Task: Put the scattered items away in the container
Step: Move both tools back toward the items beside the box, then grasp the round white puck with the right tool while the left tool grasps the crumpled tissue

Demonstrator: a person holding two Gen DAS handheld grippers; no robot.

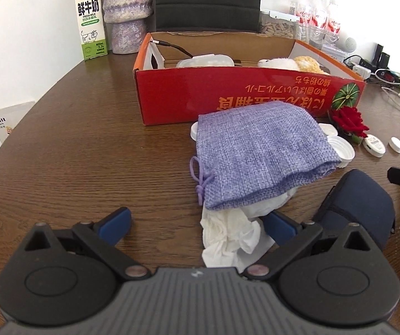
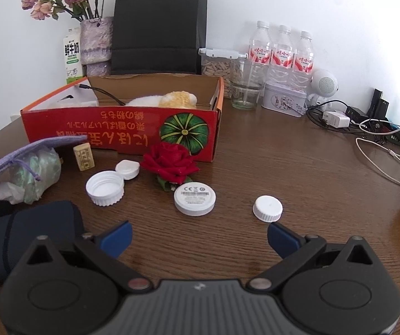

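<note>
A red cardboard box (image 1: 188, 92) (image 2: 116, 128) stands open on the brown table; inside lie a plush toy (image 2: 172, 99), a white case (image 1: 205, 60) and a black cable. In front of it rests a purple cloth pouch (image 1: 258, 153) (image 2: 32, 150) over crumpled white tissue (image 1: 233, 234). My left gripper (image 1: 197, 224) is open just short of the tissue. A navy pouch (image 1: 361, 203) (image 2: 26, 234) lies to the right. A red rose (image 2: 169, 162), a white disc (image 2: 194, 197), white caps (image 2: 105, 188) (image 2: 267, 208) and a tile (image 2: 83, 157) are scattered. My right gripper (image 2: 200, 236) is open, empty.
A milk carton (image 1: 91, 22), a purple vase (image 1: 127, 11), a black bag (image 2: 158, 28), water bottles (image 2: 282, 50), a seed jar, a glass, a tin (image 2: 283, 99) and a small white speaker line the back. Chargers and cables (image 2: 367, 128) crowd the right edge.
</note>
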